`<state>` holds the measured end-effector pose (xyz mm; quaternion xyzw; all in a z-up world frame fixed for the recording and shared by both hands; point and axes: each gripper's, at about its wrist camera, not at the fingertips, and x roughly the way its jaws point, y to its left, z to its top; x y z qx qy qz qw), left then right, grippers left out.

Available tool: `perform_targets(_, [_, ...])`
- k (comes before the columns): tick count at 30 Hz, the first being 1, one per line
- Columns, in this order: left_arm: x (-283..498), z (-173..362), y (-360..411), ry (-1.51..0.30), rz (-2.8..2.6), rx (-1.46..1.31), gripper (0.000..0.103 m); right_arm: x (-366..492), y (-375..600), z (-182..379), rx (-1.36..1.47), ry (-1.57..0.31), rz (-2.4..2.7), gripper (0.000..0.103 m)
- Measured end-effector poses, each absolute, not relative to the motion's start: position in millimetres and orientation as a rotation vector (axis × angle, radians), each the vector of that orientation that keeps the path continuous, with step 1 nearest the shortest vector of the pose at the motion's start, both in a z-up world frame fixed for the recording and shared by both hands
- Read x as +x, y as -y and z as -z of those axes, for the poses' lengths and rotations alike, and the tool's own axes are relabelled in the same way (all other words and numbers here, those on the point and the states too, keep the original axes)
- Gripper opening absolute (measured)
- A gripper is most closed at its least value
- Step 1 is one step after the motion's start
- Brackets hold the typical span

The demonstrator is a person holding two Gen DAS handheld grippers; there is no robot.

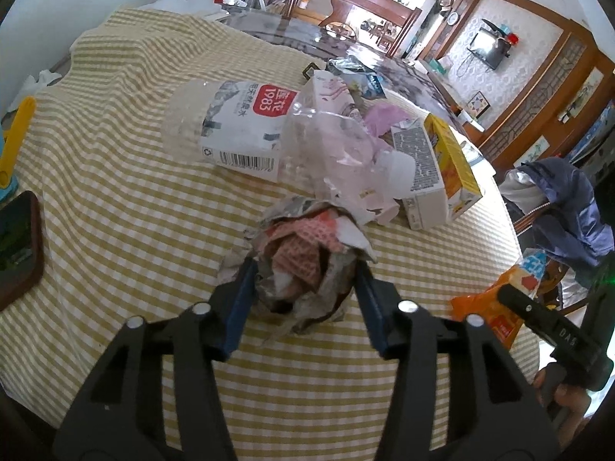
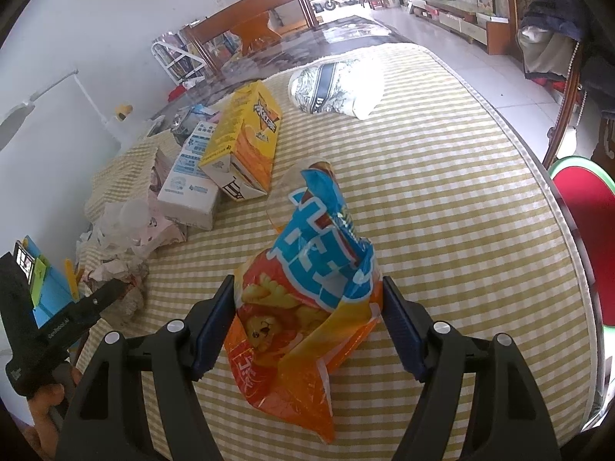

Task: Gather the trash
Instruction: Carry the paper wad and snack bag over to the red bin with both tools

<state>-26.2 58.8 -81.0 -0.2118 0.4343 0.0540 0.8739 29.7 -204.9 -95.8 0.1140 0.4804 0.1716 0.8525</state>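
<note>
Trash lies scattered over the table (image 1: 115, 176), which is covered in a yellow-and-white checked cloth. In the left wrist view a crumpled wad of paper (image 1: 303, 261) sits near the front, between the blue pads of the left claw (image 1: 305, 288); the pads stand partly apart, close against its sides, and whether they press on it I cannot tell. Just beyond the wad lies a crushed clear plastic bottle (image 1: 246, 126) with a red and white label, on its side, and right of it a yellow juice carton (image 1: 442, 169), also lying down. In the right wrist view an orange and blue snack bag (image 2: 307, 299) lies between the pads of the right claw (image 2: 307, 319), which stands wide, its pads just beside the bag's edges. Farther off lies a white patterned bag (image 2: 338, 88).
</note>
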Motion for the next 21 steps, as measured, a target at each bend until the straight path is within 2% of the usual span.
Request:
perform_targets(14, [-28,70,-52,-0.863,-0.14,-0.357,0.043,31,221,84,0.259,-0.962,-0.315,0.071])
perform_targets(21, [-29,71,-52,-0.86,-0.131,-0.367,0.043,41,250,49,0.258,-0.872,-0.275,0.071])
